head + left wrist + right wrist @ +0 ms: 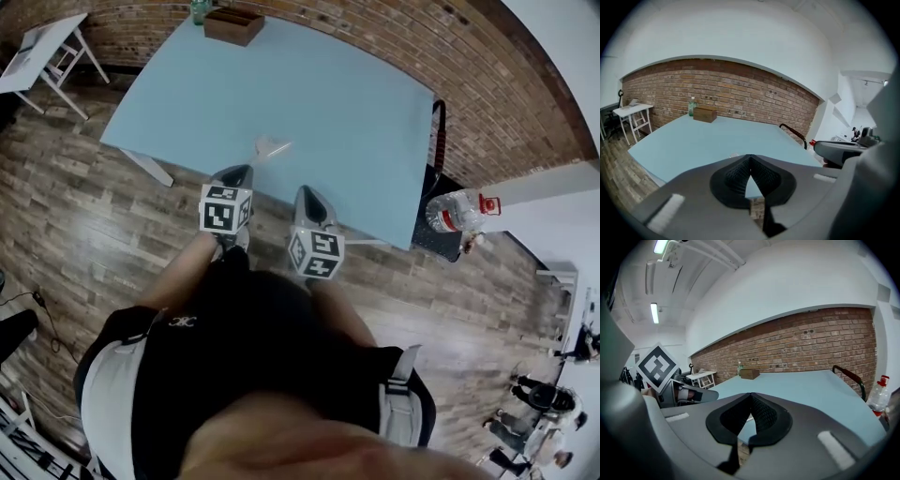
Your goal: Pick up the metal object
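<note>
The metal object (270, 147) is a small, pale, shiny piece lying on the light blue table (328, 94) close to its near edge. Both grippers hover side by side just short of that edge. My left gripper (234, 174) is nearest the object, a little below and left of it, and its jaws are shut with nothing between them (750, 157). In the left gripper view only a pale sliver of the object (734, 154) shows over the jaws. My right gripper (309, 195) is further right, its pads also shut together and empty (751, 394).
A brown wooden box (233, 25) and a green bottle (199, 9) stand at the table's far end by the brick wall. A black chair (437, 141) with a water bottle (457, 209) is on the right. A white side table (42, 47) stands at the far left.
</note>
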Tool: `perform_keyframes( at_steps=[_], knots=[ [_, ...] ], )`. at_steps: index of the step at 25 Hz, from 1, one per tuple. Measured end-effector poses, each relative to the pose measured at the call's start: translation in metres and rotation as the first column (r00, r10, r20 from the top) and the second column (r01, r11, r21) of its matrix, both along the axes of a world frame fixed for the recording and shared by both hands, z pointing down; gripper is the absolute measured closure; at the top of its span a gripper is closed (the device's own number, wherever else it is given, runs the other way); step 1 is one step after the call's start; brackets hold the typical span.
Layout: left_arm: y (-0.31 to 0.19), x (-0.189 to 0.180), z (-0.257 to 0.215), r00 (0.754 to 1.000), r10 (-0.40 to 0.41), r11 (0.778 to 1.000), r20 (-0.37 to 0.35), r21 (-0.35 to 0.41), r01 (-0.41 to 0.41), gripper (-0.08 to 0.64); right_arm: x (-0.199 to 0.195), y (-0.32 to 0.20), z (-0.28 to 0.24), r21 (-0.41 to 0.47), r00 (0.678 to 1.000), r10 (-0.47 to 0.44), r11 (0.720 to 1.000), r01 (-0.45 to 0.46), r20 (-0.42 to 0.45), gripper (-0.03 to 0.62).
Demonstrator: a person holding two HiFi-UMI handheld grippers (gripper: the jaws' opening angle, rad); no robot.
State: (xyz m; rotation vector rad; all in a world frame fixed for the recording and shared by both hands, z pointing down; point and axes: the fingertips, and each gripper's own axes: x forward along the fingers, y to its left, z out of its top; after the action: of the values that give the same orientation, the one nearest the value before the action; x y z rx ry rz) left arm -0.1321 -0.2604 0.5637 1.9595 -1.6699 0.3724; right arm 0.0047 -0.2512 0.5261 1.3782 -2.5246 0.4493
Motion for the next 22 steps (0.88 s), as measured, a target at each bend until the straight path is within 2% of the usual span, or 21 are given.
perform_keyframes(
  at_steps=[8, 14, 18, 20, 22],
  knots=[
    [-0.075, -0.029, 0.012, 0.997, 0.077, 0.997, 0.000, -0.032, -0.077, 0.558, -0.036, -0.069, -0.012, 0.023, 0.999, 0.037, 0.999, -0.037, 0.003, 0.578],
    [-0.113, -0.032, 0.034, 0.982, 0.190, 0.978, 0.004, -0.086, -0.189, 0.475, -0.046, -0.108, -0.002, -0.001, 0.997, 0.079, 0.997, -0.079, -0.016, 0.578],
    [-0.132, -0.027, 0.058, 0.951, 0.307, 0.940, 0.036, -0.169, -0.297, 0.447, -0.039, -0.122, 0.004, -0.016, 0.992, 0.129, 0.992, -0.129, -0.014, 0.578],
    [-0.136, -0.023, 0.078, 0.932, 0.362, 0.912, 0.018, -0.214, -0.350, 0.436, -0.034, -0.125, 0.007, -0.025, 0.989, 0.146, 0.989, -0.147, -0.022, 0.578],
    [-0.133, -0.024, 0.097, 0.922, 0.386, 0.889, 0.010, -0.271, -0.370, 0.426, -0.028, -0.126, 0.011, -0.037, 0.986, 0.162, 0.986, -0.163, -0.028, 0.578]
  ],
)
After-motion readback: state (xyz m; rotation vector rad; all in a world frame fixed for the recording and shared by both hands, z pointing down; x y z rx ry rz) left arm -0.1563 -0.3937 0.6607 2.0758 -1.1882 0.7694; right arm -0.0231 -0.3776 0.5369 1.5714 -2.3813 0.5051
